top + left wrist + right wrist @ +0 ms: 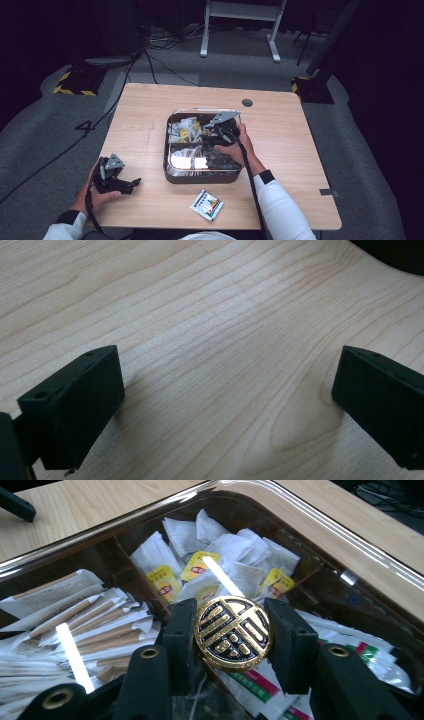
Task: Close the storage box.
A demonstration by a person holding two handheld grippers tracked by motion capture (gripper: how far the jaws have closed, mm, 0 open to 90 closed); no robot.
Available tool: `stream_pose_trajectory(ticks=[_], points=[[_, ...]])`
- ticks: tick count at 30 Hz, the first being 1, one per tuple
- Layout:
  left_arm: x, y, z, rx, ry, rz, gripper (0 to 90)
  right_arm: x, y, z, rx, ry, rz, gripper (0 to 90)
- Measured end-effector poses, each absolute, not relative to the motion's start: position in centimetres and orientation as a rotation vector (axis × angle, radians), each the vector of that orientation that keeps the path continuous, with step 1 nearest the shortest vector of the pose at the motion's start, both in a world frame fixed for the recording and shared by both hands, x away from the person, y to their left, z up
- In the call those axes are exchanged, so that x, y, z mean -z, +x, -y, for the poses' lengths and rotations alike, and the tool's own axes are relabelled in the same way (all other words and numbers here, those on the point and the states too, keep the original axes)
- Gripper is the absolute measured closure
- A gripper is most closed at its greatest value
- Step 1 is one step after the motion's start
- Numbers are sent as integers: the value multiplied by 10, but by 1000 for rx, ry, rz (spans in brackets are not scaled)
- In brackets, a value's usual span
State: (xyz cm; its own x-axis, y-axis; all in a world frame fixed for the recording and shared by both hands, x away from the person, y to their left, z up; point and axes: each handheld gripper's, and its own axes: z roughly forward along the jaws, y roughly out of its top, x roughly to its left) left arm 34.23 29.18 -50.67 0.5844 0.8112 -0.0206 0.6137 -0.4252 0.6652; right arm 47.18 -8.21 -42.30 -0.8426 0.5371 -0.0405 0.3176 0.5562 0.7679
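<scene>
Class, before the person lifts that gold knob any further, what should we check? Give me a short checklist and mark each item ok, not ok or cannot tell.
1. Right hand-held gripper shut on the gold knob, a jaw on each side: ok.
2. Knob sits centred between the jaws: ok.
3. Whether the clear lid is free of the box: cannot tell.
4. Left hand-held gripper open over bare table, holding nothing: ok.
5. Loose packet lies on the table apart from the box: ok.
6. Tea bags lie below the knob, not caught in the jaws: ok.

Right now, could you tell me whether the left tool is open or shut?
Open. The left tool has its jaws standing wide apart with bare wooden table between them, gripping nothing.
</scene>
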Motion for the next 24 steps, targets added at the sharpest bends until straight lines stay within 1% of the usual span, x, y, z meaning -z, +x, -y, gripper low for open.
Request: stream_pose_trajectory(ticks=[12, 24], points=[[507, 342, -292, -404, 2180, -1127, 6, 434, 470, 68, -1129, 714, -2560, 589], [507, 342, -292, -404, 2180, -1128, 6, 437, 466, 67, -1127, 736, -2541, 588]])
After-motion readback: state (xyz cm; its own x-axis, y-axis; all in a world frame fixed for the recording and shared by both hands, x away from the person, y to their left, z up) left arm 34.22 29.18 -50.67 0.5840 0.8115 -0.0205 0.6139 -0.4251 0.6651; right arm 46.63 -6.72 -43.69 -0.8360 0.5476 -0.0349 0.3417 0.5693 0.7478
